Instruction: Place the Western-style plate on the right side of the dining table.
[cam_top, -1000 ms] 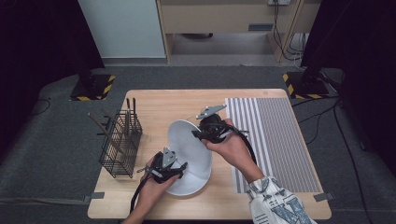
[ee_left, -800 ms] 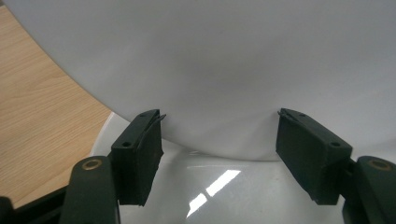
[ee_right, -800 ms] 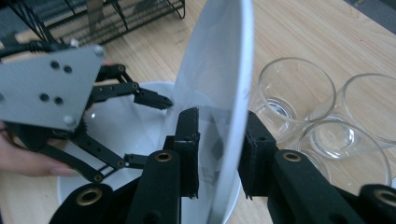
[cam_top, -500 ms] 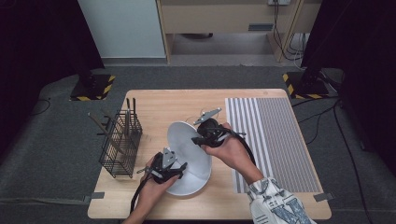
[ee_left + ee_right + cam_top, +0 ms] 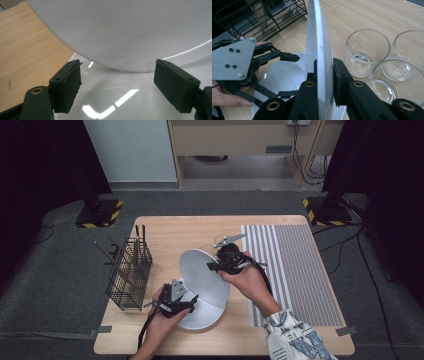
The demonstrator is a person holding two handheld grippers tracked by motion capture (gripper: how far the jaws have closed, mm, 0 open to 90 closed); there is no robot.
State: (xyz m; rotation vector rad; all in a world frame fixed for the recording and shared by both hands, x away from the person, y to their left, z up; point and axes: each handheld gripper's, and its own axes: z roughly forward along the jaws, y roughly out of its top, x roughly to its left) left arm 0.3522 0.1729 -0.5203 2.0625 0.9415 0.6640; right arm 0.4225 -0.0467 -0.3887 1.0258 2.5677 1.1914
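Pale wooden table, striped mat, grey carpet around.

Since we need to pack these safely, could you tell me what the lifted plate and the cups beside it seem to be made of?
The plate looks like glazed white ceramic, possibly melamine: smooth, opaque, with bright glare streaks. The cups look like clear glass: the wooden table shows through their walls.

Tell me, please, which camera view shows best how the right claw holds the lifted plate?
The right gripper view: the right claw pinches the rim of the lifted plate, seen edge-on and upright. The high view shows this plate tilted with the claw at its edge, small. The left gripper view shows its white surface, no grip.
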